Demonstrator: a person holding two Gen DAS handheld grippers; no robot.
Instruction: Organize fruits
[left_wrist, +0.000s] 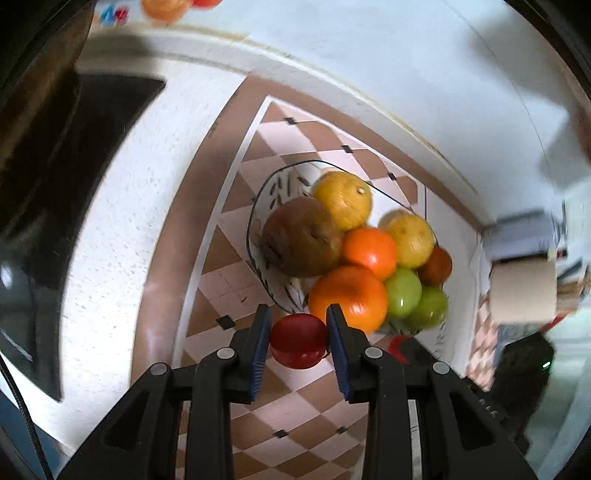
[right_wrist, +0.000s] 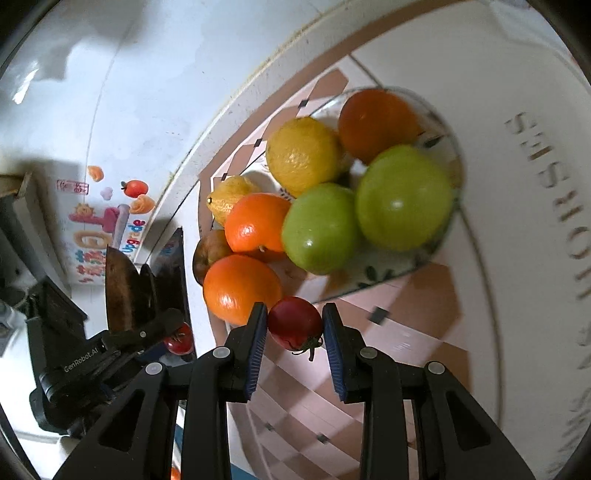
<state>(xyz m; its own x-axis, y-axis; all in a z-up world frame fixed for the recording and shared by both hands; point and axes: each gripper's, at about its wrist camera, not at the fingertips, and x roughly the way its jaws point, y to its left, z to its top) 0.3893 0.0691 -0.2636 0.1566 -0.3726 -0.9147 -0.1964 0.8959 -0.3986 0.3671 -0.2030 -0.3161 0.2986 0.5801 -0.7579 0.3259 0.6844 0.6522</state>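
Fruit is piled in a glass bowl (left_wrist: 258, 206) sitting on the checkered tabletop (left_wrist: 236, 266): a brown pear (left_wrist: 301, 236), oranges (left_wrist: 349, 297), lemons (left_wrist: 343, 199) and two green apples (right_wrist: 404, 195) all touching each other. Left gripper (left_wrist: 298, 339) is clamped on a red tomato (left_wrist: 298, 339) just in front of the bowl. Right gripper (right_wrist: 294, 325) is pinching its own little tomato (right_wrist: 294, 323), stem pointing down, right beside the nearest orange (right_wrist: 240, 288).
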